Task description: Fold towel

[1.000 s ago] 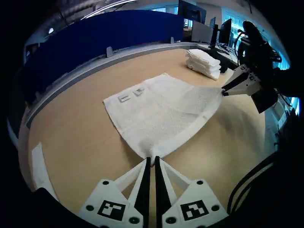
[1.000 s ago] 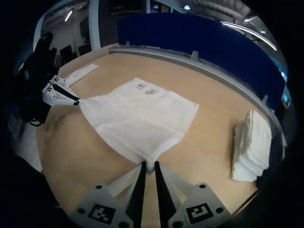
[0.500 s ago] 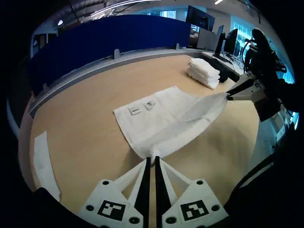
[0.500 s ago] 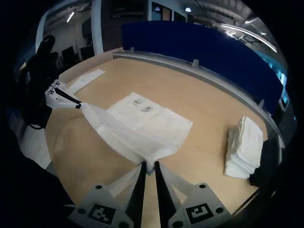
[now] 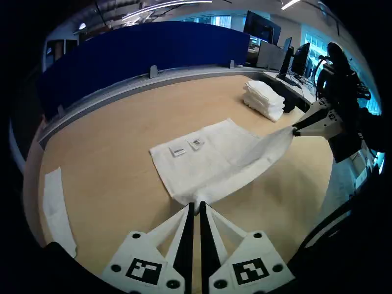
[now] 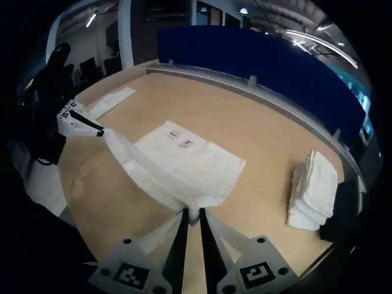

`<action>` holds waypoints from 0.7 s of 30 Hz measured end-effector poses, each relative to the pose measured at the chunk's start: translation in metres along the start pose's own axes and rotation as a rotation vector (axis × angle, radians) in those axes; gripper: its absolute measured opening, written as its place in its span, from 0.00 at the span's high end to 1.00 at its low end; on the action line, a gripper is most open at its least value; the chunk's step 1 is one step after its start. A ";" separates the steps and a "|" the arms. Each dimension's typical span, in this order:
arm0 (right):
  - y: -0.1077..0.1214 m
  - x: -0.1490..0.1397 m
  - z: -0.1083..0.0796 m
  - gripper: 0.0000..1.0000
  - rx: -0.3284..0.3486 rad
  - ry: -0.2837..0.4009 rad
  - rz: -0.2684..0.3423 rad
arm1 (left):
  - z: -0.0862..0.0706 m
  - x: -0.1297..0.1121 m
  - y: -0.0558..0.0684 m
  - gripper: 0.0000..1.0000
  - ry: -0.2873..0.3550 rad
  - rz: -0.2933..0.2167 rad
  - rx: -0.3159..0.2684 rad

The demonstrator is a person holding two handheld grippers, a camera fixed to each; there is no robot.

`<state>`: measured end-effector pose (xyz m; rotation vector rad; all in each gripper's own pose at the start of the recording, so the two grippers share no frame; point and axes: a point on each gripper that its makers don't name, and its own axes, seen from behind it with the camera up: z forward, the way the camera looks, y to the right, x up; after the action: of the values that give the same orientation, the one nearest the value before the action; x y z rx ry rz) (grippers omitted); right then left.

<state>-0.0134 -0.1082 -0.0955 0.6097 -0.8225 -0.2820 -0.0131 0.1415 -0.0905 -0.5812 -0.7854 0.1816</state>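
The left gripper [image 5: 197,206], at the lower centre of the left gripper view, clamps one near corner of the white towel [image 5: 210,154]; the right gripper [image 6: 193,213] pinches the other corner. So the near edge hangs lifted above the table [image 5: 108,157], probably to bring it over the flat far half at mid-frame. Two small labels [image 5: 187,147] there are too small to read.

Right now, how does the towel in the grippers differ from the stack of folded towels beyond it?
The towel is one piece spread open; the stack is several folded pieces piled up. The towel's near edge is lifted, pinched by the left gripper and the right gripper; the stack lies untouched. Both are white and on the wooden table.
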 end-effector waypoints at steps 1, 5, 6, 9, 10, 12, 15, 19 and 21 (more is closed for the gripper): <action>0.001 0.001 0.002 0.83 0.002 -0.002 0.000 | 0.001 0.002 -0.002 0.92 0.001 -0.004 0.002; 0.008 0.006 0.008 0.83 0.005 -0.011 0.001 | 0.006 0.011 -0.008 0.92 0.003 -0.024 0.007; 0.010 0.007 0.010 0.83 0.005 -0.014 0.000 | 0.008 0.013 -0.010 0.92 0.003 -0.029 0.008; 0.017 0.010 0.016 0.83 0.007 -0.024 -0.006 | 0.015 0.018 -0.014 0.92 -0.001 -0.041 0.010; 0.020 0.011 0.019 0.83 0.007 -0.027 -0.008 | 0.017 0.020 -0.016 0.92 -0.004 -0.044 0.012; 0.024 0.013 0.025 0.83 0.008 -0.032 -0.012 | 0.023 0.022 -0.019 0.92 -0.010 -0.049 0.015; 0.031 0.017 0.033 0.83 0.008 -0.037 -0.015 | 0.031 0.025 -0.024 0.92 -0.020 -0.055 0.021; 0.039 0.022 0.043 0.83 0.004 -0.041 -0.020 | 0.042 0.031 -0.031 0.92 -0.026 -0.062 0.029; 0.043 0.024 0.048 0.83 0.001 -0.043 -0.022 | 0.046 0.035 -0.033 0.92 -0.025 -0.069 0.031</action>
<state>-0.0333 -0.1043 -0.0301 0.6152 -0.8578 -0.3155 -0.0237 0.1461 -0.0246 -0.5229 -0.8244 0.1372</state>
